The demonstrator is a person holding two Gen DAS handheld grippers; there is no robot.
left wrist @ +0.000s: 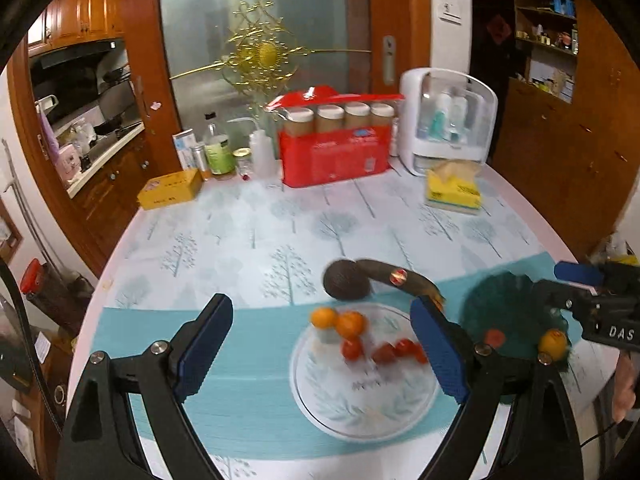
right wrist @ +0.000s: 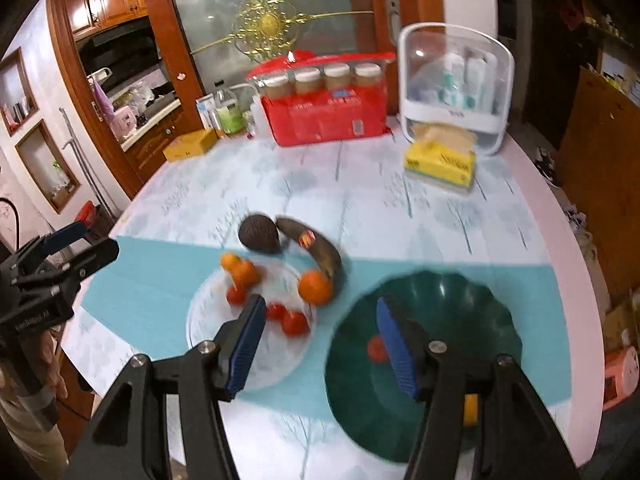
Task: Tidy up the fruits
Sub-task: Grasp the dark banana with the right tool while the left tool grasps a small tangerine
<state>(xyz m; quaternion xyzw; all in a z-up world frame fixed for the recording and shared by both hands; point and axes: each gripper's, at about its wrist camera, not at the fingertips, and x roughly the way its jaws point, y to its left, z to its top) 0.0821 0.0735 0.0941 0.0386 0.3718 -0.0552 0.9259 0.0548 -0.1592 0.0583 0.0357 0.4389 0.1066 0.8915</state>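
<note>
Here, on the table with its tree-print cloth and blue mat, two dishes sit side by side. On the left is the clear glass plate. It holds two small oranges at its far edge and several little red tomatoes nearer the middle; the right wrist view shows one more orange at the plate's right rim, touching the dark, overripe banana. That banana curves along the table just behind the plate, and a dark avocado lies beside its far end, close to touching it.

To the right is the dark green bowl with a scalloped rim. Inside it lie one red tomato and one yellow-orange fruit, well apart from each other.

The left tool hangs above the glass plate, fingers spread wide with nothing between them. The right tool hangs over the gap between plate and bowl, fingers also apart and empty.

At the back of the table stand a red pack of jars and a yellow tissue box.
</note>
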